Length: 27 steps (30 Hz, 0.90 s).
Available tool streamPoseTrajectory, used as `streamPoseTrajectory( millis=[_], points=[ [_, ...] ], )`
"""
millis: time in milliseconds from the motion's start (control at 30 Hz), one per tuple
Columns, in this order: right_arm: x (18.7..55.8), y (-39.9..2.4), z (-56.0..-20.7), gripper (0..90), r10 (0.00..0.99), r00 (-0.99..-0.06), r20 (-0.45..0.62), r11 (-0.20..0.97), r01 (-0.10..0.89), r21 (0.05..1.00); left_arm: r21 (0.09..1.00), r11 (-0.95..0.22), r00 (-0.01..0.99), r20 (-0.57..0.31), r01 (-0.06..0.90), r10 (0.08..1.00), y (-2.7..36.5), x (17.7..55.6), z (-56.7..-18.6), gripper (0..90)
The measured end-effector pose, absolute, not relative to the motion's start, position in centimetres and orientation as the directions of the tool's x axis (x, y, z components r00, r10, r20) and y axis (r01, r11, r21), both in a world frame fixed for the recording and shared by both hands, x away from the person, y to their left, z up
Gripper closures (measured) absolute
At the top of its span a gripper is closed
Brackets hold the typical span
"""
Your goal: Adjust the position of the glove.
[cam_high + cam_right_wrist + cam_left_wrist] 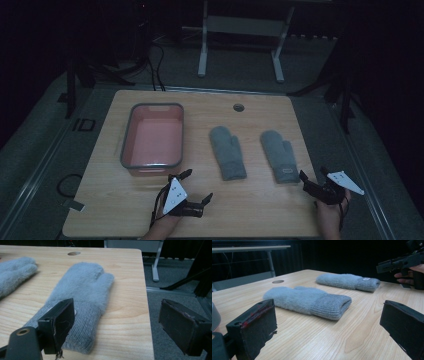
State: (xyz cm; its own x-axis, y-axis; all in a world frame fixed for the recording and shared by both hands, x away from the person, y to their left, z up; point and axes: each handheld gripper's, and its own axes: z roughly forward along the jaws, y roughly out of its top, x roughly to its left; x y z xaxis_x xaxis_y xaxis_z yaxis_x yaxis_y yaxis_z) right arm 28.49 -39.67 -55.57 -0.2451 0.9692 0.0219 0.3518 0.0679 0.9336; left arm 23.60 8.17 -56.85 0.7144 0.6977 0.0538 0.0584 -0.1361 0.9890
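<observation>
Two grey mittens (228, 152) (279, 156) lie side by side on the wooden table (250, 215) beside a pink bin (152, 140) — the left gripper (196, 186) and right gripper (313, 180) both gape wide, holding nothing.

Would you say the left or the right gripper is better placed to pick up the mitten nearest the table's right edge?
Right, probably: the right gripper sits open just beside that right mitten at its cuff, while the left gripper is farther away.
</observation>
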Motion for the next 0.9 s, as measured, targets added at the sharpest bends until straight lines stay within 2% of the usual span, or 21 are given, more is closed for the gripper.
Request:
streamPoseTrajectory(
  millis=[133,400,500,700,900],
  points=[
    [28.4,-39.5,-55.2,13.0,0.969,-0.246,0.028,0.070,0.380,0.922,0.989,-0.135,0.715,0.052,0.059,0.698,8.2,23.6,-56.8,0.9],
    [28.3,-37.7,-51.7,14.2,0.965,-0.258,0.046,0.065,0.406,0.912,0.989,-0.132,0.717,0.048,0.062,0.695,8.2,23.7,-56.8,0.9],
    [28.6,-36.7,-51.0,13.5,0.961,-0.277,0.026,0.088,0.391,0.916,0.989,-0.131,0.718,0.046,0.063,0.694,8.2,23.7,-56.8,0.9],
    [29.7,-34.1,-49.9,13.2,0.939,-0.343,0.005,0.152,0.428,0.891,0.989,-0.129,0.719,0.043,0.066,0.693,8.3,23.7,-56.8,0.9],
    [31.1,-31.2,-48.6,11.2,0.912,-0.409,0.020,0.182,0.447,0.876,0.990,-0.127,0.720,0.040,0.067,0.692,8.3,23.7,-56.8,0.9]
  ],
)
